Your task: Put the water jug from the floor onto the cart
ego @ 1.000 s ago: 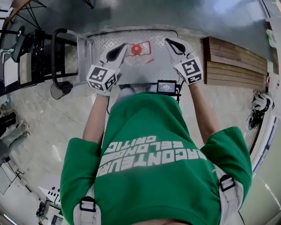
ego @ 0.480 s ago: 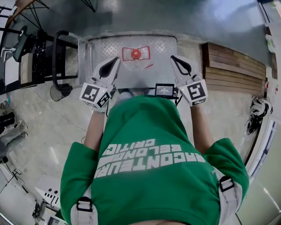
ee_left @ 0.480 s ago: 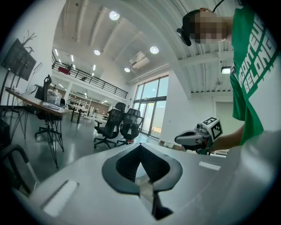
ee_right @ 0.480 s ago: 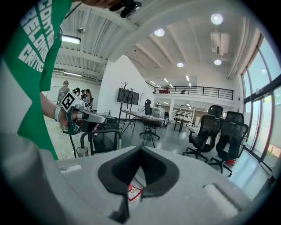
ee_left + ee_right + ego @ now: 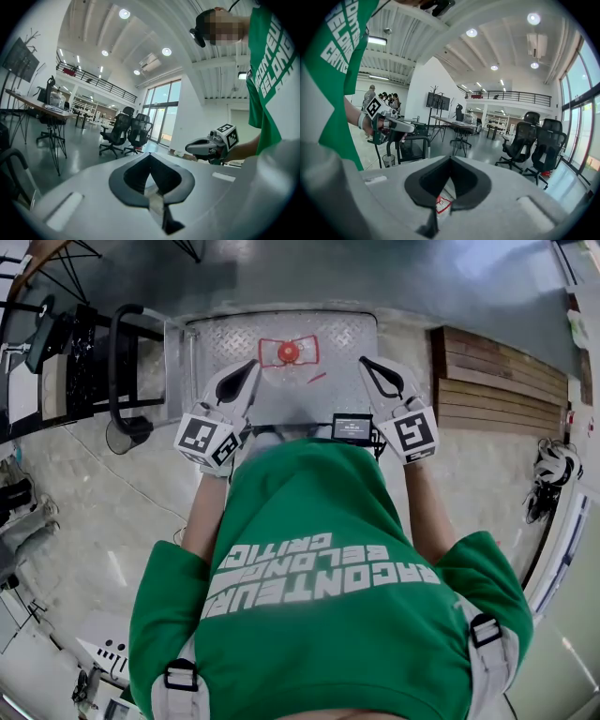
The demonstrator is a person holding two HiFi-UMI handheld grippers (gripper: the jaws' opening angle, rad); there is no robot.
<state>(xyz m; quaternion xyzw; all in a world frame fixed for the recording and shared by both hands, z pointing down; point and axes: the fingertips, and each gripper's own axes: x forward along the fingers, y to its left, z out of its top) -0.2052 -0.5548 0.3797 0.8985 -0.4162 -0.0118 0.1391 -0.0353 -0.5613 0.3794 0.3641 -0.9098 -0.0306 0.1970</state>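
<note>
Head view looks down on the cart [image 5: 225,334], a checker-plate deck with its black handle [image 5: 117,362] at the left end. It is presumably parked close in front of the person so that a lift from the floor stays short. Wood planks [image 5: 502,376] lie on the floor just beside the cart's right side and seem to have no part in the job. The jug [image 5: 305,352] shows from above as a red cap [image 5: 289,351] inside a red outline, and its body is clear and hard to make out. It seems to stand upright midway across the cart deck, a spot that would keep it from sliding off when the cart rolls. By that reading the task is as good as done. The left gripper [image 5: 246,371] hangs over the cart's near left part and the right gripper [image 5: 373,369] over its near right part. They sit one on each side of the jug and apart from it, the stance of two hands flanking a wide load. Each gripper view shows its jaws pressed together with nothing pinched. Low in the right gripper view a scrap of red-and-white label [image 5: 439,204] shows beyond the jaws, and it is likely the jug's. Neither gripper carries any weight, so the jug rests on the cart alone.
</note>
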